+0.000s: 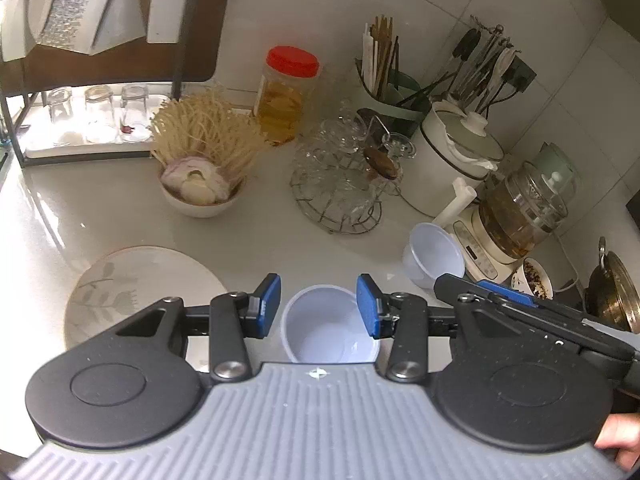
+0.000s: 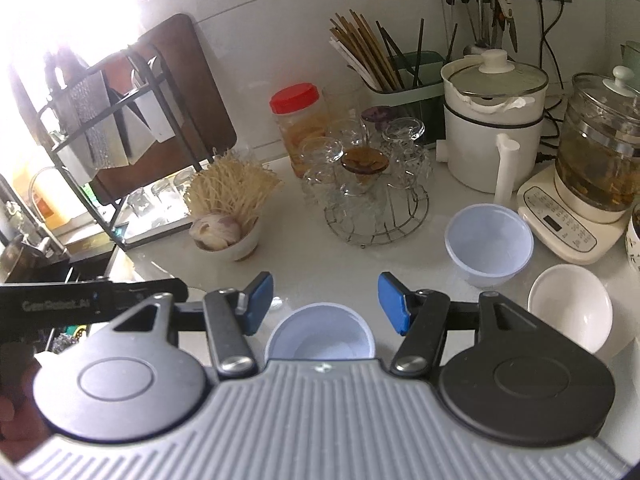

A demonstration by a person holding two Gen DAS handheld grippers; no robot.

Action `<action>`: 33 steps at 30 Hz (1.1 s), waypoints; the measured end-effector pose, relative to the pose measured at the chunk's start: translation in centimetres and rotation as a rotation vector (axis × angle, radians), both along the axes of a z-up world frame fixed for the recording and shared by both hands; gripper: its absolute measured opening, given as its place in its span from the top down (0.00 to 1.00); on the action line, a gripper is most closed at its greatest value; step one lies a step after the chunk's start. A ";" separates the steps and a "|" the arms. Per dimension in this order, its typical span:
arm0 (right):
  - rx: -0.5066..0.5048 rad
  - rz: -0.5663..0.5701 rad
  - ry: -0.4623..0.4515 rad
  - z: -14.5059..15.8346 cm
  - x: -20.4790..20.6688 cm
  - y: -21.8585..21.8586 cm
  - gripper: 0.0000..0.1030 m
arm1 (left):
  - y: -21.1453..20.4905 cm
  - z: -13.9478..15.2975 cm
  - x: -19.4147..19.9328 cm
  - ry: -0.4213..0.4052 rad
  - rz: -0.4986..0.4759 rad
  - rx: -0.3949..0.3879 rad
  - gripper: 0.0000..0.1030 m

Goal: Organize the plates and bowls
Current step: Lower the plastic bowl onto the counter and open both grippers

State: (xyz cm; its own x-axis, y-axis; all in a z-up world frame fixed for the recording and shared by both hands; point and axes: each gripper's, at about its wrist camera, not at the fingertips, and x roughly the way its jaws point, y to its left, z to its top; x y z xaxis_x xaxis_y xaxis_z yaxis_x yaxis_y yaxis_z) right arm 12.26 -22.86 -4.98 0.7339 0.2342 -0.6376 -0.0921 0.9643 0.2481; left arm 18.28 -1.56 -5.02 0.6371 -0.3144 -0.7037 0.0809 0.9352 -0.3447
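A pale lilac plastic bowl [image 1: 330, 324] [image 2: 320, 332] stands upright on the white counter, just past the fingertips of both grippers. My left gripper [image 1: 319, 306] is open above it; its right pad overlaps the bowl's rim in the picture, but I see no squeeze. My right gripper [image 2: 326, 304] is open too, with its blue pads wide of the bowl. A second lilac bowl [image 1: 434, 256] [image 2: 488, 244] sits farther back on the right. A white bowl [image 2: 568, 308] rests at the right, and a leaf-patterned plate [image 1: 132, 292] lies at the left.
A bowl of enoki mushrooms [image 1: 200, 192] and a wire rack of glasses [image 1: 340, 184] stand behind. Farther back are a red-lidded jar [image 1: 286, 96], a white pot [image 2: 492, 120], a glass kettle [image 2: 600, 160] and a metal shelf [image 1: 92, 80]. A dark pan [image 1: 612, 288] sits far right.
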 end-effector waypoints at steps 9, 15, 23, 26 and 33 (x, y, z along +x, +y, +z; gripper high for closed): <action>-0.041 -0.011 -0.027 0.9 -3.0 2.5 0.41 | 2.0 -0.7 -2.5 0.000 -0.022 -0.028 0.54; -0.043 -0.059 -0.019 0.7 -4.2 2.1 0.41 | 2.0 -1.1 -3.1 0.016 -0.054 -0.038 0.54; -0.049 -0.110 -0.001 0.0 -4.8 0.4 0.41 | -0.3 -1.5 -2.5 0.020 -0.113 -0.045 0.54; -0.056 -0.135 0.004 -0.1 -4.6 -0.7 0.41 | -1.5 -1.7 -1.6 0.022 -0.131 -0.047 0.54; -0.058 -0.191 0.023 -0.3 -3.7 -4.2 0.41 | -5.1 -1.9 0.5 0.033 -0.174 -0.050 0.54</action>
